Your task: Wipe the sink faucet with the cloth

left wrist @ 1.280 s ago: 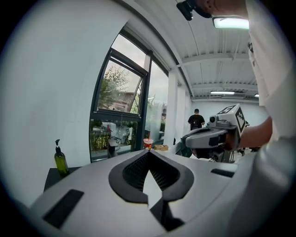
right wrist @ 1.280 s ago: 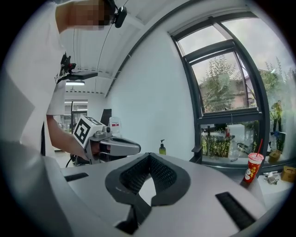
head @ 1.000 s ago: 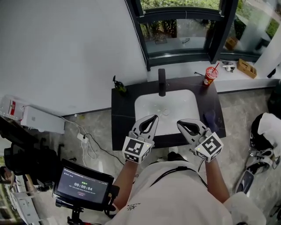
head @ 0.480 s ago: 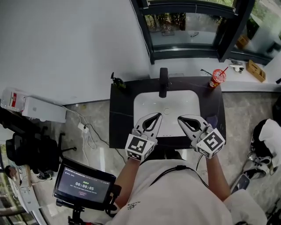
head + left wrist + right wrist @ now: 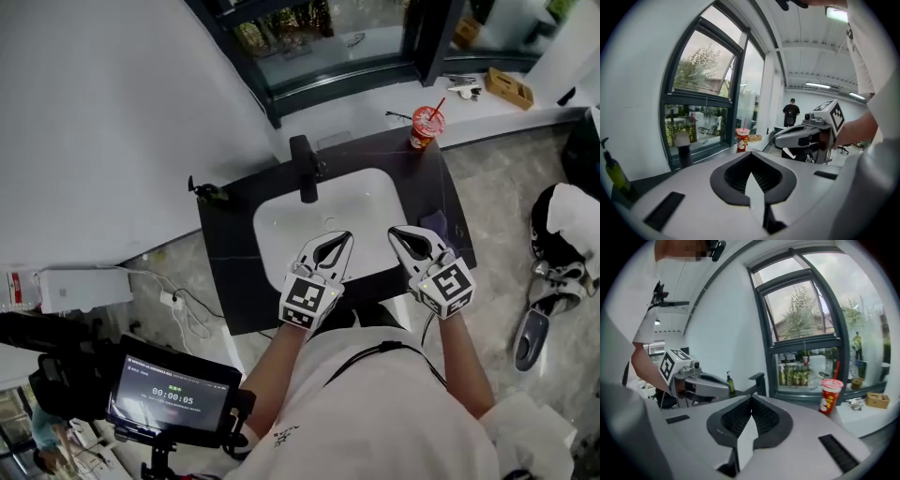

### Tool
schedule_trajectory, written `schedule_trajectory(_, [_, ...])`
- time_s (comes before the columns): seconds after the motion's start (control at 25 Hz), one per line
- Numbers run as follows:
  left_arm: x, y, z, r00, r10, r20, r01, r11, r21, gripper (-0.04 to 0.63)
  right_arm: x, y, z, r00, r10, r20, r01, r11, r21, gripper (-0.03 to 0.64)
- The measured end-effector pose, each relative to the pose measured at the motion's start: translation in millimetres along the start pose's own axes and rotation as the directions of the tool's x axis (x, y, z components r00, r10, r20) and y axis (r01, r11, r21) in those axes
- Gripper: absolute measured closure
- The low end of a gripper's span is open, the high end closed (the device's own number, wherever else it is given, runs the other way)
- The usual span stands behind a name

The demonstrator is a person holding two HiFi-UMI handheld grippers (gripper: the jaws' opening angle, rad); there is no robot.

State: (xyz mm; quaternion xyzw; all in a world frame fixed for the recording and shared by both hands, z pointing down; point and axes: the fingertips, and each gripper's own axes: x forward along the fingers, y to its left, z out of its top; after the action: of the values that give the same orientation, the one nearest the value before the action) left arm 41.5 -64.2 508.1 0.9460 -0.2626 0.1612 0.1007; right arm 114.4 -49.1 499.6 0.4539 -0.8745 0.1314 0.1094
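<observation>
Two grippers hover side by side over the near rim of a white sink (image 5: 281,220) set in a dark counter (image 5: 225,272); left gripper (image 5: 341,240) and right gripper (image 5: 399,233) both have jaws pressed together, holding nothing; a small purplish cloth (image 5: 435,223), partly hidden, lies on the counter just right of the right gripper; the black faucet (image 5: 303,167) stands at the sink's far edge, untouched; judged best next: spread the right jaws, pinch a thick fold of cloth so plenty hangs free, keeping clear of the red cup (image 5: 426,126)
</observation>
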Motion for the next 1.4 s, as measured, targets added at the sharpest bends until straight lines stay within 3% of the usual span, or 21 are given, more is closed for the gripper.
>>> schedule_trajectory(0.12, [28,-25,-1,0.995,-0.101,-0.024,0.101,0.994,0.033,0.6,-28,-35,-35,0.986,-0.142,-0.088,0.143,0.99,0.007,0.614])
schedule_trajectory(0.32, [66,-61,0,0.965,-0.257,-0.043,0.259,0.964,0.059,0.6,-72,-65,-99,0.926,-0.296,-0.234,0.314,0.949,0.041,0.611])
schedule_trajectory(0.48, [79,-81,10,0.948,-0.314,-0.045,0.317,0.945,0.079,0.6,-88,-85,-138,0.873,-0.352,-0.338,0.39,0.92,0.048,0.462])
schedule_trajectory(0.64, [81,-97,5,0.934,-0.351,-0.067,0.356,0.931,0.083,0.6,-90,-99,-172,0.826,-0.355,-0.437,0.399,0.917,0.009,0.389])
schedule_trajectory(0.8, [77,-99,-4,0.929,-0.359,-0.087,0.366,0.927,0.081,0.6,-81,-113,-195,0.804,-0.337,-0.489,0.394,0.919,0.014,0.383])
schedule_trajectory(1.0, [65,-87,-12,0.938,-0.33,-0.103,0.338,0.939,0.068,0.6,-75,-126,-214,0.773,-0.31,-0.553,0.39,0.921,0.028,0.387])
schedule_trajectory(1.04, [63,-83,-12,0.941,-0.321,-0.104,0.329,0.942,0.065,0.6,-74,-126,-217,0.765,-0.304,-0.567,0.382,0.924,0.02,0.396])
schedule_trajectory(1.08, [61,-80,-13,0.944,-0.313,-0.104,0.32,0.945,0.062,0.6,-74,-126,-219,0.759,-0.302,-0.577,0.376,0.927,0.011,0.464])
schedule_trajectory(1.4, [55,-62,-13,0.959,-0.273,-0.077,0.278,0.959,0.053,0.6,-70,-128,-222,0.756,-0.288,-0.588,0.351,0.936,-0.007,0.503])
